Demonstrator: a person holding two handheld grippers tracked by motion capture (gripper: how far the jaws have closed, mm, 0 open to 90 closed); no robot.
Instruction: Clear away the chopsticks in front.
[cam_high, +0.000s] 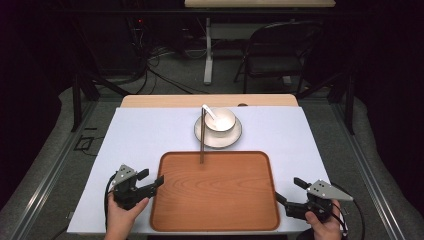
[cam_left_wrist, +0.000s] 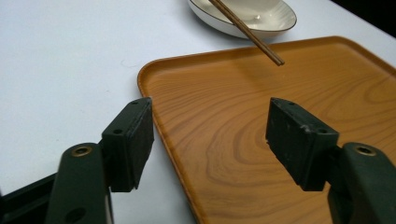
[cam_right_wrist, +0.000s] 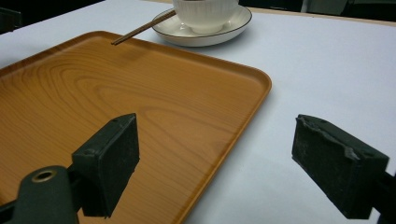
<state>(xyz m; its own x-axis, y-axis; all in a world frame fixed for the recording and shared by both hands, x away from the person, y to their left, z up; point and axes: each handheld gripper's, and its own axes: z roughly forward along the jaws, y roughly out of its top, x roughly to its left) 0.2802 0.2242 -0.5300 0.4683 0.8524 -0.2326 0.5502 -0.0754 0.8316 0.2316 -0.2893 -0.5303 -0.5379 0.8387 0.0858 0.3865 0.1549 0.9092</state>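
High view shows us a white surface (cam_high: 150, 130) with a big brown wooden tray (cam_high: 215, 192) near its front edge, in the middle. We hold one claw in each hand. Our left claw (cam_high: 151, 181) sits at the left edge of the tray, near the tray's front left corner, and its tips reach just over the rim. Our right claw (cam_high: 289, 191) sits just off the right edge of the tray, near the tray's front right corner, and points in at it. Behind the tray, toward the back edge of the surface, we see a white plate (cam_high: 218, 136) with a white bowl (cam_high: 220, 120) on it. A white spoon (cam_high: 209, 112) lies in the bowl. Brown chopsticks (cam_high: 202, 137) lean on the bowl and plate, and their tips hang over the back rim of the tray. Left gripper view shows us our left claw (cam_left_wrist: 210, 135) wide open with nothing in it. One jaw is over the white surface and the other is over the tray, so the tray's rim runs between them. The chopstick tips and the plate show up at the top. Right gripper view shows us our right claw (cam_right_wrist: 215, 163) wide open too, and it grabs nothing. One jaw is over the tray and the other is over the white surface.
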